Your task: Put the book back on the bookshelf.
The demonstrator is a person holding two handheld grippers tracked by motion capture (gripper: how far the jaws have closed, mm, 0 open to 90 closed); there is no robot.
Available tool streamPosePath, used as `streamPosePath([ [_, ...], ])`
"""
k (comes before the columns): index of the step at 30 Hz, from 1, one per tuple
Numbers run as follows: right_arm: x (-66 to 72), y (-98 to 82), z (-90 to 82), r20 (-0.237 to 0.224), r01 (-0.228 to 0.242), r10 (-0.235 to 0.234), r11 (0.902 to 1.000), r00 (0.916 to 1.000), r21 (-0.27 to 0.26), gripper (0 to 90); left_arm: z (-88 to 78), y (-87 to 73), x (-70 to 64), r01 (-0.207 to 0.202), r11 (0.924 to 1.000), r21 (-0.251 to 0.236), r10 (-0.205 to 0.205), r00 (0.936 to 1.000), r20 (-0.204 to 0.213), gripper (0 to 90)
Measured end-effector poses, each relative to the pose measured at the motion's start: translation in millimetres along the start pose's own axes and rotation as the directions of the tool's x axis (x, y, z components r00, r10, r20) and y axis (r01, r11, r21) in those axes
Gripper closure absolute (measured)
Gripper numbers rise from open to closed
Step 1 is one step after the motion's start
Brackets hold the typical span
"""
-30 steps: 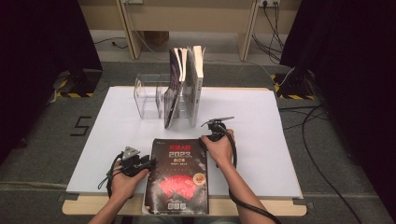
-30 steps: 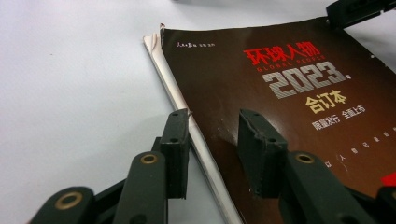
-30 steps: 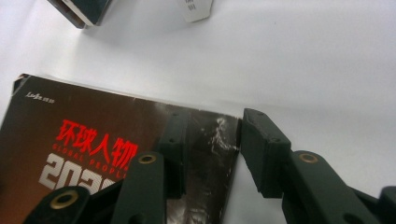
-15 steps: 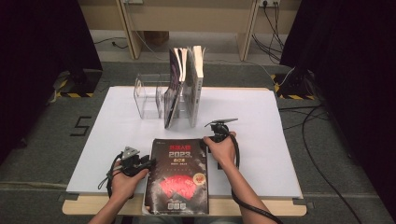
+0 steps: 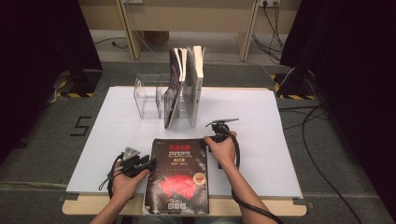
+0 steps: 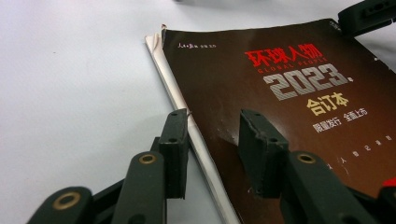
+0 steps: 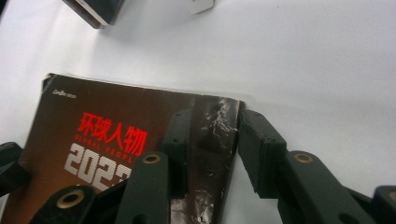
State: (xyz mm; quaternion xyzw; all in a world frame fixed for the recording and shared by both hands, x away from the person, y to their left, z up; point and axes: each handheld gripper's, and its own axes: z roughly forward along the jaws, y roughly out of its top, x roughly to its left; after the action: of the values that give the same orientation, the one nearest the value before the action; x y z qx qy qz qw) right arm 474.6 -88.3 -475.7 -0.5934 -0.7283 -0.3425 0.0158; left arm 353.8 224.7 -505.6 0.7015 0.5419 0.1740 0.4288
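A: Position of the book [image 5: 177,175]?

B: Flat on the white desk [image 5: 261,126], near edge, cover up, its bottom end hanging slightly past the desk's front edge. Dark brown cover, red lettering over a grey "2023". It lies between the person's two hands.

A: Left claw [image 5: 148,163]?

B: At the book's left edge, about halfway down. In the left gripper view the left claw [image 6: 212,140] straddles that edge: one jaw off the book over the white desk, the other over the cover. Jaws apart, with the page edges visible in the gap. I can't see the pads pressing on anything.

A: Right claw [image 5: 208,142]?

B: At the book's far right corner. In the right gripper view the right claw [image 7: 212,140] has that corner between its jaws, one jaw over the cover, the other just off the edge over the desk. Its jaws have just been closing a little, with the corner between them. A gap remains on the inner side; the outer jaw sits very near the edge, contact not resolvable. Recorded as apart, not clamped.

A: Anything else on the desk?

B: A clear rack [image 5: 148,95] toward the far side, with upright books [image 5: 187,86] standing in its right part, leaning slightly. Left compartments look vacant. Well apart from the flat book.
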Motion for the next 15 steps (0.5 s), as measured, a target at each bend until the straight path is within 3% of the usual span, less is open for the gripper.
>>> streamPosePath([
  [10,-2.4,-2.7,4.1,-0.013,-0.004,0.003,0.998,0.9999,-0.063,65.5,0.0,0.1,-0.1,0.006,1.0,0.001,-0.006,1.0,0.002,62.2],
  [15,-4.2,-4.6,5.7,-0.001,0.027,-0.027,0.9933,0.9996,-0.112,66.7,0.1,-0.3,-0.9,0.011,0.9999,-0.003,-0.011,0.9999,-0.002,61.6],
])
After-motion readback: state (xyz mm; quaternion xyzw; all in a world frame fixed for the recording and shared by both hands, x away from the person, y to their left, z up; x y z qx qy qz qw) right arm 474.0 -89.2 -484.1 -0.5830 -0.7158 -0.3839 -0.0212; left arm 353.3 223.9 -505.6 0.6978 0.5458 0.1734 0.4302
